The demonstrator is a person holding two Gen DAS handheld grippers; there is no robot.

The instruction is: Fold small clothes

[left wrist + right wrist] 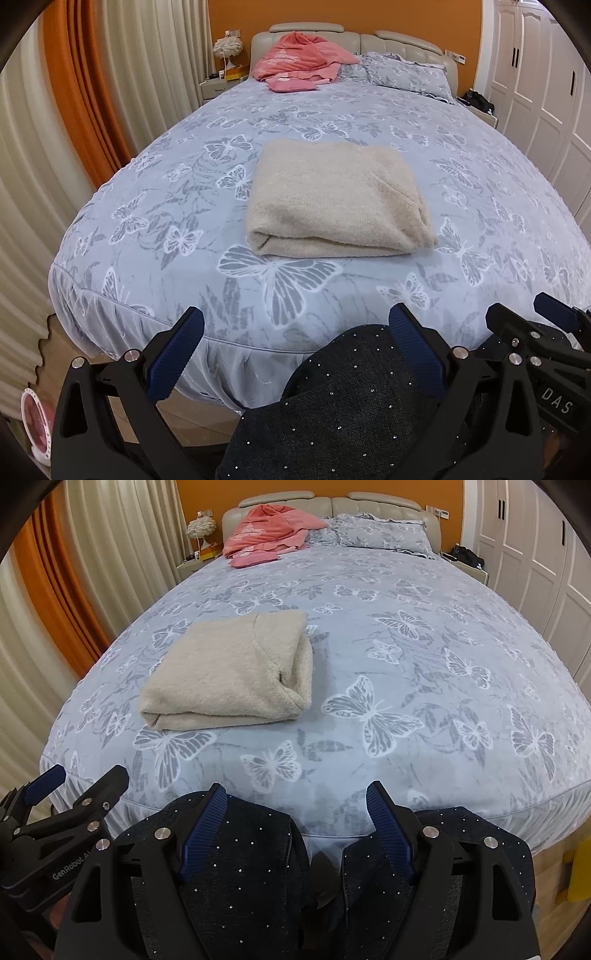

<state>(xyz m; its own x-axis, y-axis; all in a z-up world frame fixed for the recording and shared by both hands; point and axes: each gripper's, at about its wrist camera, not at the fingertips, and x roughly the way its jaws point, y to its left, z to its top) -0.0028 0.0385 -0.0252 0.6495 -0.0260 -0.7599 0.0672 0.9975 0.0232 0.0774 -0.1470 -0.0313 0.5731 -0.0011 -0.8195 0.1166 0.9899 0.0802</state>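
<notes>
Both grippers, left gripper and right gripper, hang released; the folded sweater ahead could unravel if snagged.

Left gripper: black plastic frame with triangular cut-outs, silver round bolt heads at the pivots, dark blue ribbed pads on both fingers. Right gripper same build: black arms, silver bolts, blue ribbed fingers. White lettering on the bodies, "GenRobot.A" partly readable on one, "DAS" on a black label on the other. Person's trousers: dark navy or charcoal fabric dotted with small silver studs. No bare skin clearly visible.
</notes>
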